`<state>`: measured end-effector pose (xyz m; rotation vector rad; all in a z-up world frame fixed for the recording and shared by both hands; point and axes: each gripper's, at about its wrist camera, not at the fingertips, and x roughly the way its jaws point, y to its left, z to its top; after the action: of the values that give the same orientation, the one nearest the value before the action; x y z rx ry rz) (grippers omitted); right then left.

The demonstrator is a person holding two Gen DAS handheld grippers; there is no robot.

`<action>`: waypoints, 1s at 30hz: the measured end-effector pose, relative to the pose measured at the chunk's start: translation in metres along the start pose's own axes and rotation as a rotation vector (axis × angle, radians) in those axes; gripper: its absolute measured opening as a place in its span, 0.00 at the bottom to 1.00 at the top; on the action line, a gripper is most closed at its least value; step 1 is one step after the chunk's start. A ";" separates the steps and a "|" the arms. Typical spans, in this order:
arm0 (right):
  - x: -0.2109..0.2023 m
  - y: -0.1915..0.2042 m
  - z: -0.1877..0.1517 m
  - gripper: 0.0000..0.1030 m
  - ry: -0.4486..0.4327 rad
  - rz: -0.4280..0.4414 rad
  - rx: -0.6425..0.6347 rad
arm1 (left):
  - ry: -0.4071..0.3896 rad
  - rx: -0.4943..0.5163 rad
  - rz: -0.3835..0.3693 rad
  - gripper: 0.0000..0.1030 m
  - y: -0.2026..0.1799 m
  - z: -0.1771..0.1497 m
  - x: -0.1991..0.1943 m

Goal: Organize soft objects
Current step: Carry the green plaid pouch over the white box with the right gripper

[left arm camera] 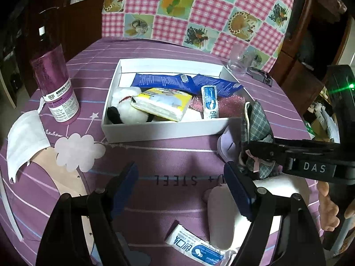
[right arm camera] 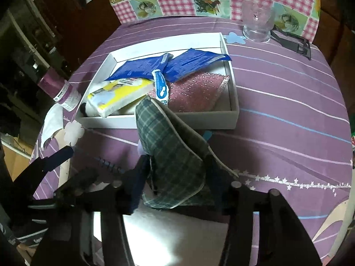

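Item: plaid cloth pouch [right arm camera: 175,155], grey-green check with pale piping and a small pink bow, is standing tilted on the purple striped tablecloth [right arm camera: 277,93], just in front of the white box [right arm camera: 233,119]; its upper end is leaning toward the box's near wall.
Right gripper: right gripper [right arm camera: 177,177] is closing its blue pads on the lower part of the pouch, one on each side; the cloth is bunching between them, so it is gripping the pouch.
Right gripper, other view: from the left wrist camera its black body marked DAS is reaching in from the right, with the pouch [left arm camera: 257,128] rising out of its tips beside the box's near right corner.
Left gripper: left gripper [left arm camera: 179,184] is hanging with its jaws wide apart over bare tablecloth, holding nothing, well to the left of the pouch.
Box contents: plush toy [left arm camera: 128,106] in white and black, yellow tissue pack [left arm camera: 162,104], blue sachets [left arm camera: 168,81], white-and-blue packet [left arm camera: 209,102], pink glittery sponge [right arm camera: 195,95] are lying inside.
Loose items: white face mask [left arm camera: 24,141] is lying at the left edge, beside the purple bottle [left arm camera: 55,84]; another white-and-blue packet [left arm camera: 195,248] is lying near the lower edge.
Background: drinking glass [right arm camera: 256,22] is standing beyond the box.
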<state>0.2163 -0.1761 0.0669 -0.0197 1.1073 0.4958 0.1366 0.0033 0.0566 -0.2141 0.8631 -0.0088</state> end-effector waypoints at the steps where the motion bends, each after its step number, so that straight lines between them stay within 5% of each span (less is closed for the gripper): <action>1: -0.001 -0.001 0.000 0.44 -0.003 0.003 0.005 | -0.002 -0.001 -0.002 0.78 0.000 0.000 0.000; 4: -0.004 -0.002 0.000 0.35 -0.018 0.001 0.018 | -0.015 0.003 -0.008 0.78 -0.001 0.000 -0.002; 17: -0.051 -0.009 0.005 0.35 -0.158 -0.081 0.052 | -0.047 -0.063 -0.077 0.78 0.009 0.004 -0.006; 22: -0.061 -0.020 0.007 0.35 -0.197 -0.140 0.095 | -0.069 -0.011 -0.101 0.78 0.000 0.003 -0.007; 30: -0.069 -0.031 0.007 0.35 -0.203 -0.103 0.119 | -0.112 0.069 -0.062 0.78 -0.017 0.003 -0.006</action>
<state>0.2101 -0.2281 0.1221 0.0758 0.9297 0.3318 0.1359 -0.0127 0.0662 -0.1749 0.7430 -0.0835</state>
